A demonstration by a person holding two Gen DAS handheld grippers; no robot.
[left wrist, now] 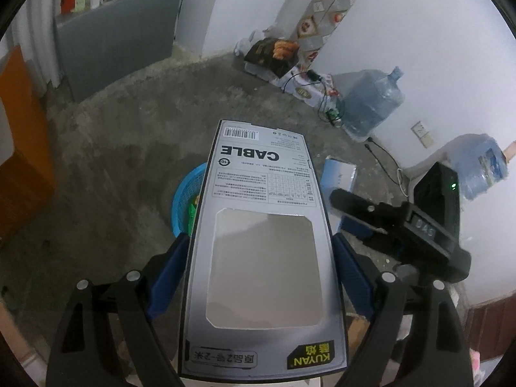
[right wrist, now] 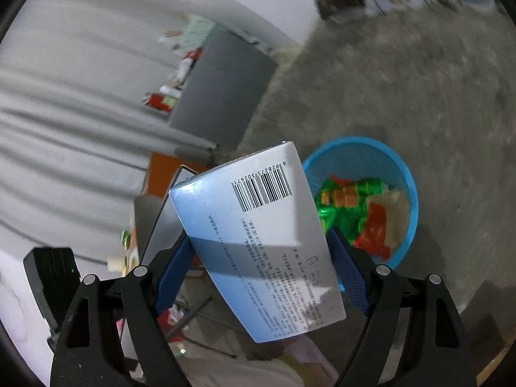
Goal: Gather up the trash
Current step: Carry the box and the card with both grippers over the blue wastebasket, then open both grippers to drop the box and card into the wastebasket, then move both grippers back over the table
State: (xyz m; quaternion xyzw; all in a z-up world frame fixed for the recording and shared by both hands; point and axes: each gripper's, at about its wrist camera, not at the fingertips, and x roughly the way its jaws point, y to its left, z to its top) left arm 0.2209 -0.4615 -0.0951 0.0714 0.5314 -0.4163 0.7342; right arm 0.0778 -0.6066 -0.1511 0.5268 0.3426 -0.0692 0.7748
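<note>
My left gripper (left wrist: 260, 237) is shut on a long grey box printed "CABLE" (left wrist: 258, 193), whose sides sit against both blue pads. The box hangs over a blue plastic basket (left wrist: 185, 190) on the concrete floor and hides most of it. My right gripper (right wrist: 259, 235) is shut on a blue-and-white box with a barcode (right wrist: 258, 242), tilted, just left of the basket (right wrist: 354, 143). Green and red wrappers (right wrist: 358, 206) lie inside the basket. In the left wrist view the right gripper (left wrist: 396, 222) shows at the right with its box (left wrist: 340, 171).
Two large water jugs (left wrist: 371, 100) stand by the white wall, with cables and a tall patterned carton (left wrist: 325, 16) near a pile of boxes. A grey cabinet (left wrist: 119, 38) and an orange panel (left wrist: 22, 148) are at the left. Bare concrete floor (right wrist: 403, 80) surrounds the basket.
</note>
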